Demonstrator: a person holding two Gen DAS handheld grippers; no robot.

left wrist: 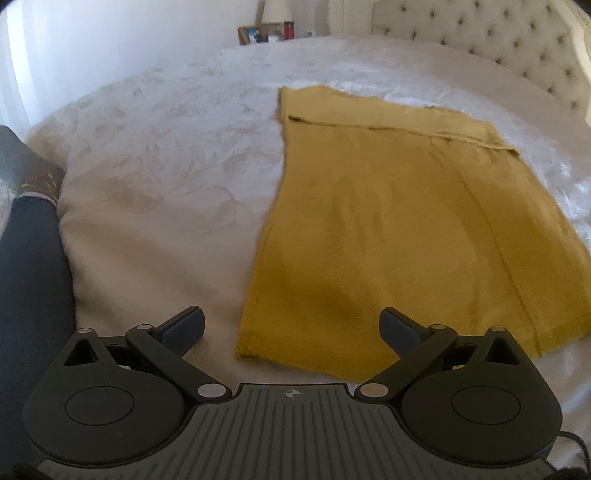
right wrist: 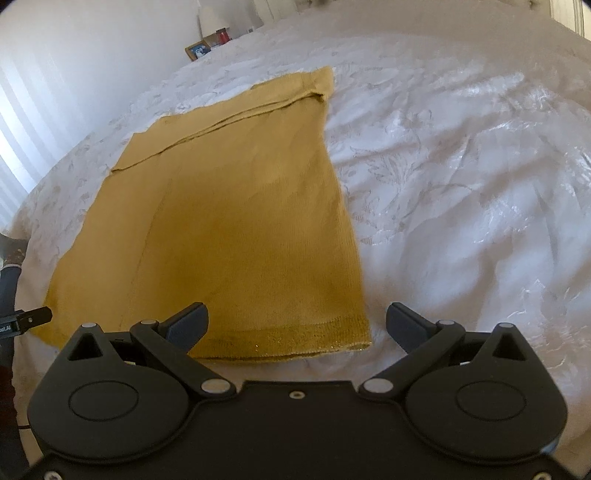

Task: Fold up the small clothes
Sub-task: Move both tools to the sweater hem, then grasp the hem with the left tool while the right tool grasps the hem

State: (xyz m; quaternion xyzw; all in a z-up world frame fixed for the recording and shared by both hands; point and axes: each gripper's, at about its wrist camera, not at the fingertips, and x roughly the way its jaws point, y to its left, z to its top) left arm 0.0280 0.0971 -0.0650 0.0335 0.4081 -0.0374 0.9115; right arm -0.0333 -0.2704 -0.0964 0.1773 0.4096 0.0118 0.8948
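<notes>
The left gripper (left wrist: 291,325) is nearest, its jaws spread wide and holding nothing. Between and beyond them lies the near left corner of the mustard garment (left wrist: 388,229), flat on the white bedspread (left wrist: 155,177). The garment stretches away ahead and to the right of these jaws. The right gripper (right wrist: 297,323) also has its jaws spread and empty. The garment's near hem (right wrist: 295,345) lies just ahead of them, its right corner between the two fingers. Far ahead stands a tufted headboard (left wrist: 480,33). Left of the left jaws, a dark sleeve (left wrist: 29,258) shows.
</notes>
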